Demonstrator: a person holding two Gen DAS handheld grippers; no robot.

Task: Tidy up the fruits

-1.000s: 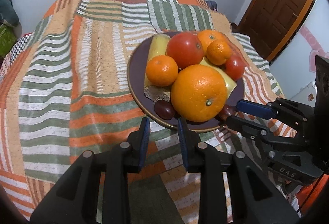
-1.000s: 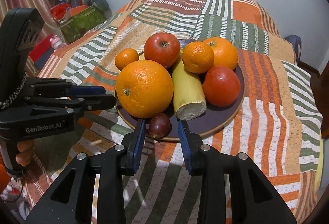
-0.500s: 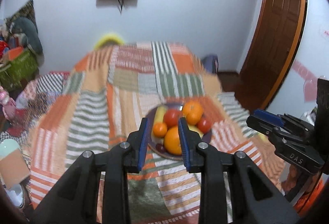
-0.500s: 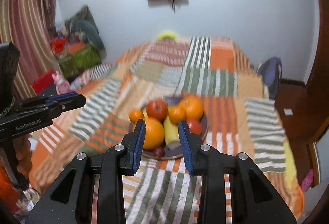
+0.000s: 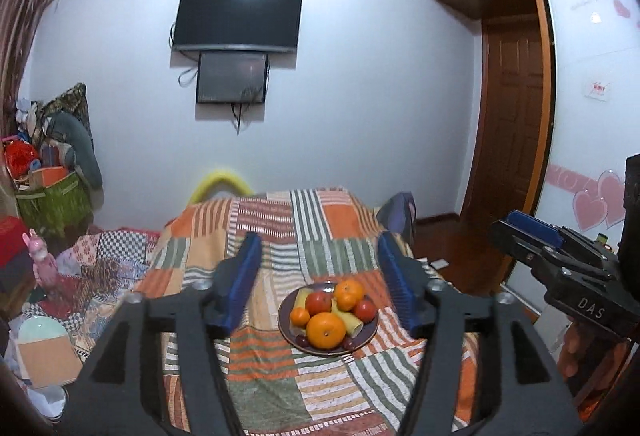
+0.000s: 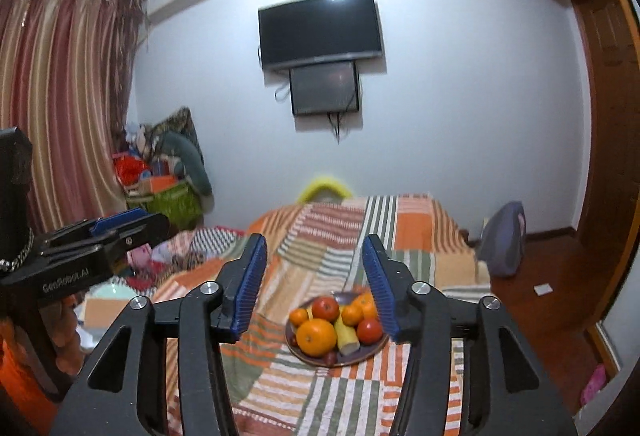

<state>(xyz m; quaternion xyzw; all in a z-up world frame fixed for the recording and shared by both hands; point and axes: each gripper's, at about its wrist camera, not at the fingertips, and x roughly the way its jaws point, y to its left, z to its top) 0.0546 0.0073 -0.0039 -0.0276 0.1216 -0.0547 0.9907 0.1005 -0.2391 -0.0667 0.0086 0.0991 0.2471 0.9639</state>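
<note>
We find the fruit gathered on one dark plate [image 5: 370, 332] that sits on the patchwork bed [image 5: 280, 228]. A large orange [image 5: 325, 330] takes the plate's near edge, with a mandarin [image 5: 300, 316], two red fruits, another orange and a pale yellow piece behind it; small dark fruits lie along the near rim, though at this range we cannot say what they are. No fruit lies loose on the bedspread around the plate, so we judge the gathering done and little, if anything, left.

The left hand-held gripper [image 5: 318, 280] hangs well back from the plate. Its jaws have just been opening and stand apart with nothing between them. The right hand-held gripper [image 6: 314, 286] is likewise well clear of the plate, its jaws freshly parted and empty. A wall television [image 5: 238, 17] hangs beyond the bed's far end.
</note>
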